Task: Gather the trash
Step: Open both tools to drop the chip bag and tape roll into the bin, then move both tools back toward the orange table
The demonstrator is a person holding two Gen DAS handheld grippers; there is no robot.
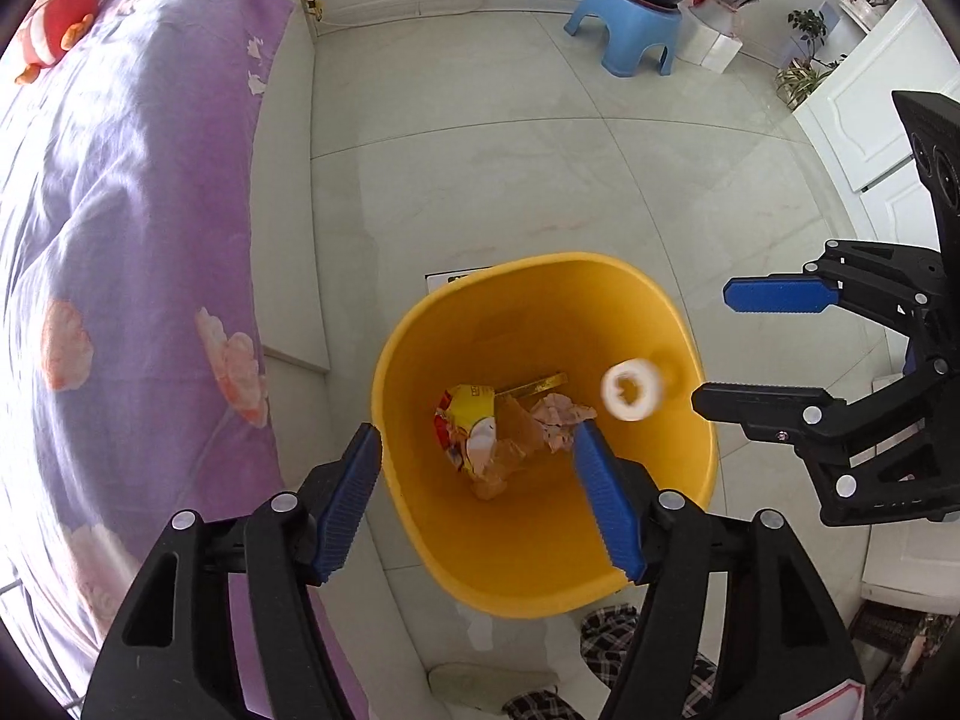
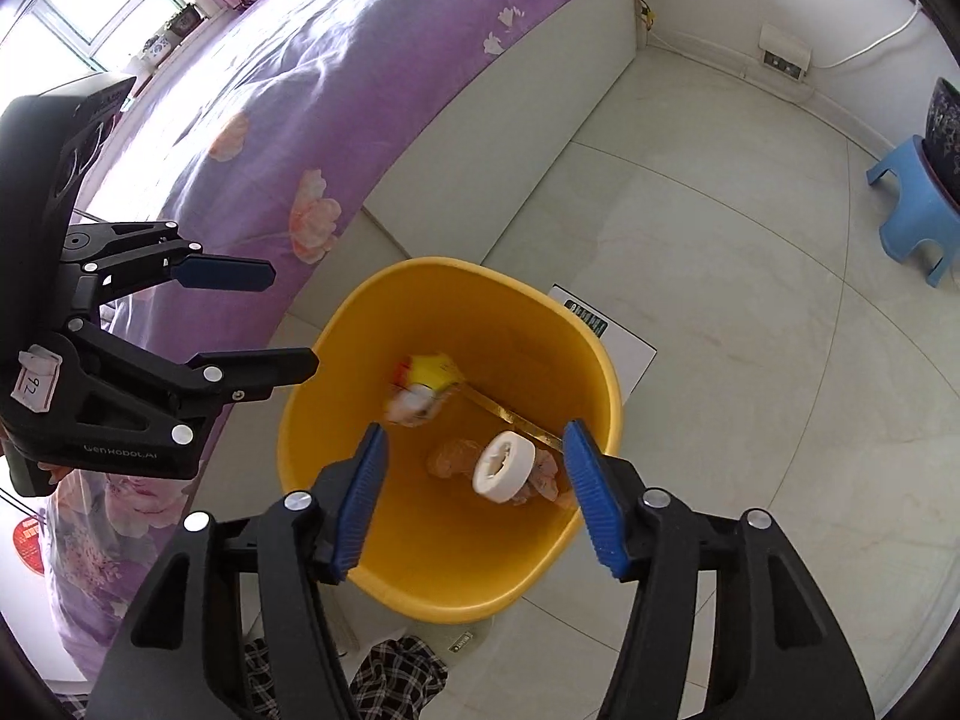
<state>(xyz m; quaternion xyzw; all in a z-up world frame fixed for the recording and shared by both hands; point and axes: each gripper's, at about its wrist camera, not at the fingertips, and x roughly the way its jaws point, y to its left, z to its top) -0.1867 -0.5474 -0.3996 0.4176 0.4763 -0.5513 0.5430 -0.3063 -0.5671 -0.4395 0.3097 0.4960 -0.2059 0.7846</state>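
Note:
A yellow trash bin stands on the floor beside the bed; it also shows in the right wrist view. Inside lie a yellow snack wrapper, crumpled pinkish paper and a gold strip. A white paper roll is in mid-air inside the bin, blurred; it also shows in the right wrist view. My left gripper is open and empty over the bin's near rim. My right gripper is open and empty above the bin, just over the roll.
A bed with a purple flowered cover runs along the left. A blue stool with a dark pot stands at the far wall. White cabinets are at the right. Plaid slippers lie near the bin. A flat white card lies behind the bin.

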